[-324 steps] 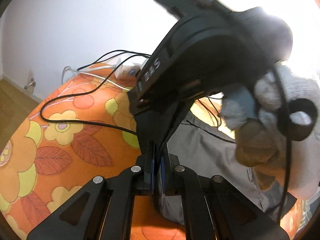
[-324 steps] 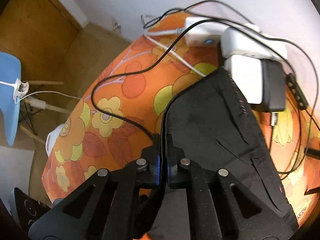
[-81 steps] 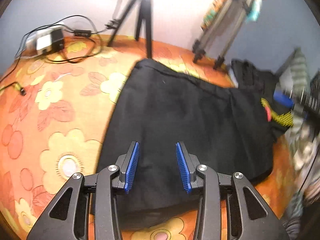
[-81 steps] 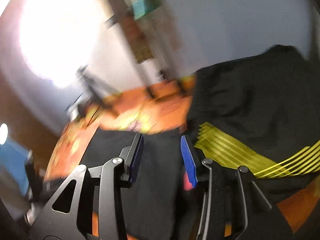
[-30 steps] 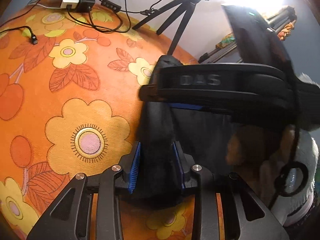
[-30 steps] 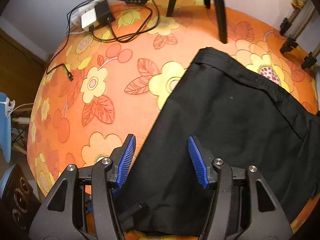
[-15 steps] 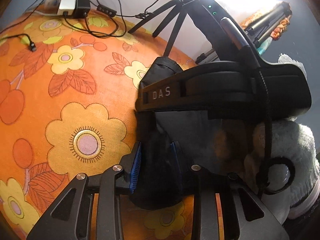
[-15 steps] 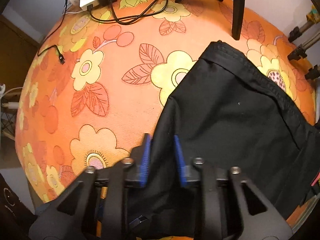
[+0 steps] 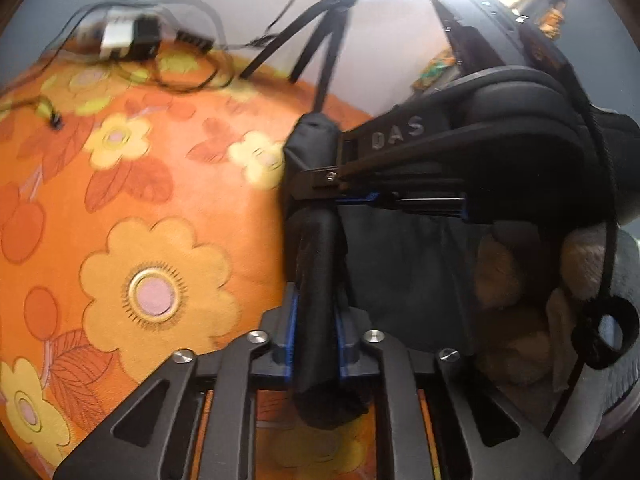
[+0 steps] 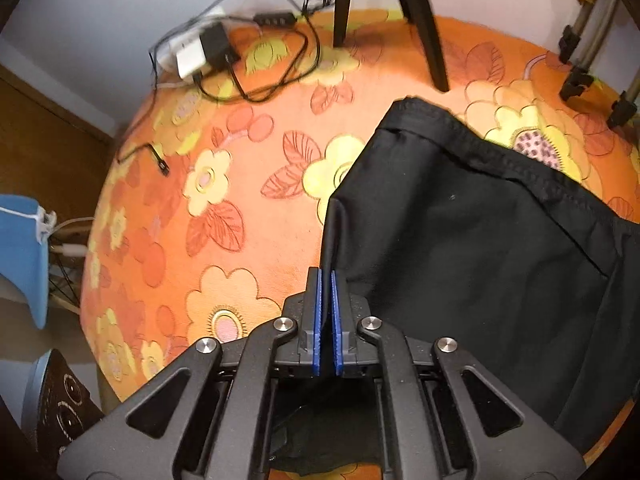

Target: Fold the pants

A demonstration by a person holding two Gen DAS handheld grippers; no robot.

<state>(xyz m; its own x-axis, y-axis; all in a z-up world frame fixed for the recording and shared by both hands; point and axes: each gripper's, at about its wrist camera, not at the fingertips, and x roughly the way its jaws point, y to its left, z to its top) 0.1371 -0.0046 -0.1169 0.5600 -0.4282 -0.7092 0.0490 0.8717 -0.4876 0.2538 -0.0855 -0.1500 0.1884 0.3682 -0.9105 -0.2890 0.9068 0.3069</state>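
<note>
Both claws, left [image 9: 314,336] and right [image 10: 327,320], just clamped on near edge of pants [image 10: 480,264]; cloth spread ahead and rightward across orange cover [image 10: 240,208].

Glare blown out top of left view; motion blur; fisheye-bent edges.

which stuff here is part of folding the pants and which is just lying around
Job:
- black fabric pants
- left gripper, shut on pants
- right gripper, shut on pants edge

Lying about:
- white and black power adapters with cables
- black tripod legs
- orange flowered cover
</note>
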